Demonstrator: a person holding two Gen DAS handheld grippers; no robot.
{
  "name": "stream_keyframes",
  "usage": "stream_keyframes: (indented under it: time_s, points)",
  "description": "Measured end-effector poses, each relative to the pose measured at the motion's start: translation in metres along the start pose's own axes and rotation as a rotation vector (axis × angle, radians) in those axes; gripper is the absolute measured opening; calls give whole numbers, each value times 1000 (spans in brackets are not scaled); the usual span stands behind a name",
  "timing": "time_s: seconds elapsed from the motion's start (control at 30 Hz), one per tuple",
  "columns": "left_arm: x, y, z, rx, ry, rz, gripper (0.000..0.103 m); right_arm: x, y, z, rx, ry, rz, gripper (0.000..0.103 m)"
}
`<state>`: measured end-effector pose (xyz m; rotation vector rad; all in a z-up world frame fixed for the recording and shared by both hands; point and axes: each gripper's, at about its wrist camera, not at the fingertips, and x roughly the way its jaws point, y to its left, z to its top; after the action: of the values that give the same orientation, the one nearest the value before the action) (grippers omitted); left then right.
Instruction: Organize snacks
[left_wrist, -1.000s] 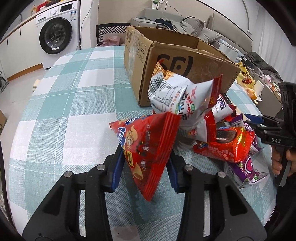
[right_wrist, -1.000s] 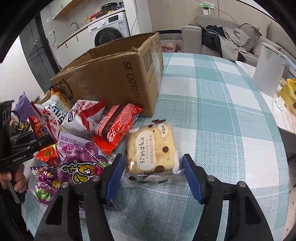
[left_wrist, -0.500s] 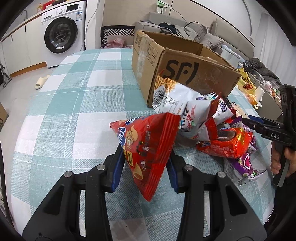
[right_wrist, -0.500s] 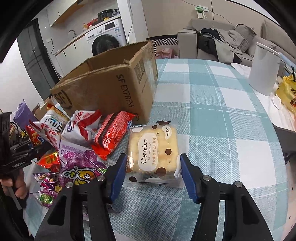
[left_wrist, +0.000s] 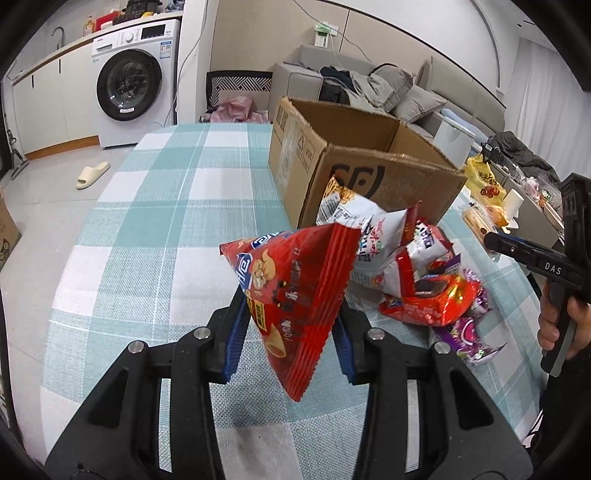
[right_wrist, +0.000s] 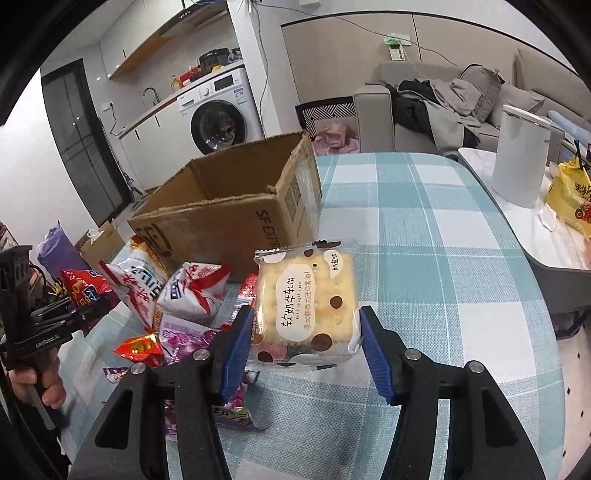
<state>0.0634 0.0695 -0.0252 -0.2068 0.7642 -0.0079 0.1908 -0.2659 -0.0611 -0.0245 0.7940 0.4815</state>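
My left gripper (left_wrist: 290, 332) is shut on a red chip bag (left_wrist: 291, 291), held in the air above the checked table. My right gripper (right_wrist: 306, 332) is shut on a clear-wrapped pack of yellow nougat crackers (right_wrist: 306, 299), lifted off the tablecloth. An open cardboard box (left_wrist: 369, 162) (right_wrist: 229, 214) stands behind the snacks, open side up. A pile of snack bags (left_wrist: 417, 273) (right_wrist: 173, 295) lies on the table in front of the box. The left gripper with its red bag shows at the left edge of the right wrist view.
The table has a teal and white checked cloth (left_wrist: 162, 229). A white kettle (right_wrist: 521, 158) and a yellow bag (right_wrist: 572, 195) sit on a side counter at right. A washing machine (left_wrist: 136, 88), a sofa with clothes (right_wrist: 443, 107) and a slipper (left_wrist: 92, 175) lie beyond.
The right jaws closed onto the cracker pack and lifted it off the table. The left gripper rose with the red bag, and the box's open top now shows in both views.
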Motion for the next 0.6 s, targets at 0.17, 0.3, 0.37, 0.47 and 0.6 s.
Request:
stream_keyframes:
  time_s: [0.17,0.3,0.37,0.47,0.6]
  points:
    - [-12,-3,3,1,-20,-2,37,-12,5,3,-1,-32,13,57]
    - [-19,-3,3,-3,-29,-7,37,-17,8,5,0,-49,23,57]
    - [-20,-3,3,-5,-32,-6,37,-21,9,6,-1,-61,25,57]
    - [-25,-1,4,-13,-42,-8,37,-26,9,8,2,-79,34,57]
    - [-36,0,4,-20,-65,-8,37,-33,12,9,-2,-96,44,57]
